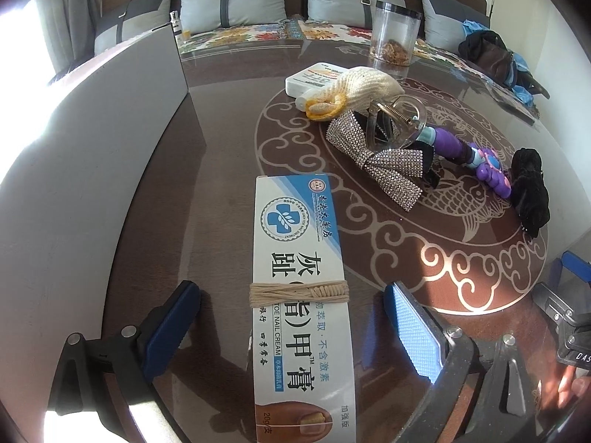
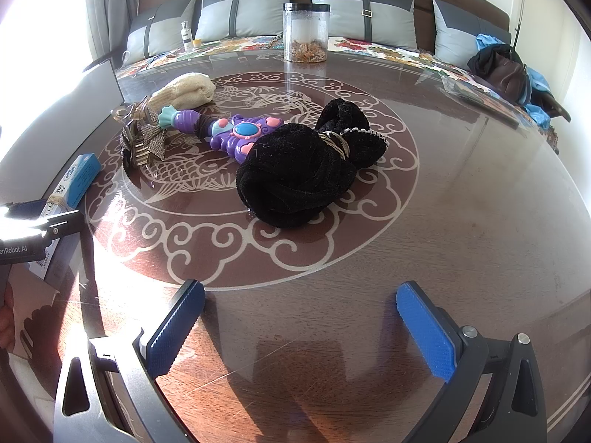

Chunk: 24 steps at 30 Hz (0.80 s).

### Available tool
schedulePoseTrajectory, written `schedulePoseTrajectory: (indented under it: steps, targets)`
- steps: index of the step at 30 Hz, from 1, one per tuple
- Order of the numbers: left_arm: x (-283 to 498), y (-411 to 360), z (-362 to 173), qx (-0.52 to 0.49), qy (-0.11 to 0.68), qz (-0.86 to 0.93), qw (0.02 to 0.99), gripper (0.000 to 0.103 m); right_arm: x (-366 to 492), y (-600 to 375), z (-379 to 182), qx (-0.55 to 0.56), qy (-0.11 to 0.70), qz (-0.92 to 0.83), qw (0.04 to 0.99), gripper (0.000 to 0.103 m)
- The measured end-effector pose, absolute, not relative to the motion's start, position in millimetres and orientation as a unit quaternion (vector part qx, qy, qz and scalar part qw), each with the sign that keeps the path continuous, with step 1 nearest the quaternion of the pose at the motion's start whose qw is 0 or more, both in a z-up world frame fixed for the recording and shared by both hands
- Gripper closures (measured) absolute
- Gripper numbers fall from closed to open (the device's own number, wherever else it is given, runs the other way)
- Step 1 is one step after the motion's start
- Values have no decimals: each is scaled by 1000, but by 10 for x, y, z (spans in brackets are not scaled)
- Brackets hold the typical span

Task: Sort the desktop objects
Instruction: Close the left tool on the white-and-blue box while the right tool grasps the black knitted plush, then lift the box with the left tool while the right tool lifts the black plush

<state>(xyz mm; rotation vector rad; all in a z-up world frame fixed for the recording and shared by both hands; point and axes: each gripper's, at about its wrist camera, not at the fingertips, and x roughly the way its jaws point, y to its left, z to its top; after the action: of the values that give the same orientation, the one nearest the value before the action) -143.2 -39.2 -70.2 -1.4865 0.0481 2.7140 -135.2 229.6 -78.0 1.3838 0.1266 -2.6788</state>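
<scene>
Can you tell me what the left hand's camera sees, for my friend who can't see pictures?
A long white and blue nail cream box, tied with string, lies on a brown table between the open fingers of the left gripper, which do not touch it. Behind it sit a sparkly bow, a purple toy and a clear jar.

Long white-and-blue carton (image 1: 301, 306) flat on desk: large Chinese characters 灰趾(指)甲膏 with a small "TM", English "TOE NAIL CREAM" beside them, "20g/支" and 加强版 at the near end. Round blue cross-and-leaf emblem near its far end; the ring lettering is too small to read. Black housing (image 2: 27, 238) at left edge of right wrist view: partial "enRobot.AI". Black part (image 1: 576, 350) at right edge of left view: "DAS", cut off.
</scene>
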Motion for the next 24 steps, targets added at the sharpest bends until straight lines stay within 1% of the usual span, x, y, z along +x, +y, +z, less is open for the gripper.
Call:
schedulePoseTrajectory:
  steps: [2, 4, 5, 7, 10, 12, 14, 17, 18, 19, 20, 21, 22, 24]
  targets:
    - [-1365, -390, -681, -465, 15, 885, 24, 31, -1352, 2299, -777, 458, 42, -886, 62, 0]
    - [-1270, -393, -672, -452, 16, 891, 26, 42, -1349, 2308, -774, 458, 42, -885, 67, 0]
    - [-1223, -403, -673, -447, 15, 894, 26, 46, -1345, 2324, -765, 459, 41, -884, 75, 0]
    - [-1154, -428, -671, -442, 8, 897, 25, 48, -1343, 2433, -717, 463, 12, -881, 93, 0]
    - [-1145, -425, -670, -440, 8, 898, 25, 48, -1425, 2792, -574, 440, -100, -889, 78, 0]
    - [-1164, -419, -671, -439, 9, 898, 24, 48, -1579, 2925, -501, 436, -147, -885, 65, 0]
    - [-1164, -413, -672, -438, 10, 899, 23, 48, -1796, 2907, -441, 437, -163, -882, 68, 1]
    - [-1163, -410, -671, -438, 10, 899, 23, 47, -2111, 2700, -445, 450, -143, -878, 80, 1]
    - [-1161, -411, -671, -438, 10, 899, 23, 47, -2188, 2618, -479, 459, -134, -874, 85, 8]
    - [-1160, -411, -671, -438, 9, 899, 23, 48, -2245, 2546, -521, 468, -123, -871, 91, 29]
    - [-1161, -411, -670, -438, 9, 899, 23, 48, -2280, 2490, -566, 478, -106, -866, 96, 41]
    - [-1162, -411, -670, -438, 9, 899, 23, 48, -2264, 2445, -596, 485, -87, -865, 99, 52]
    - [-1163, -410, -670, -438, 8, 899, 24, 48, -2196, 2413, -581, 477, -70, -869, 108, 55]
    - [-1162, -412, -669, -437, 7, 899, 24, 48, -1988, 2367, -587, 481, -42, -865, 136, 56]
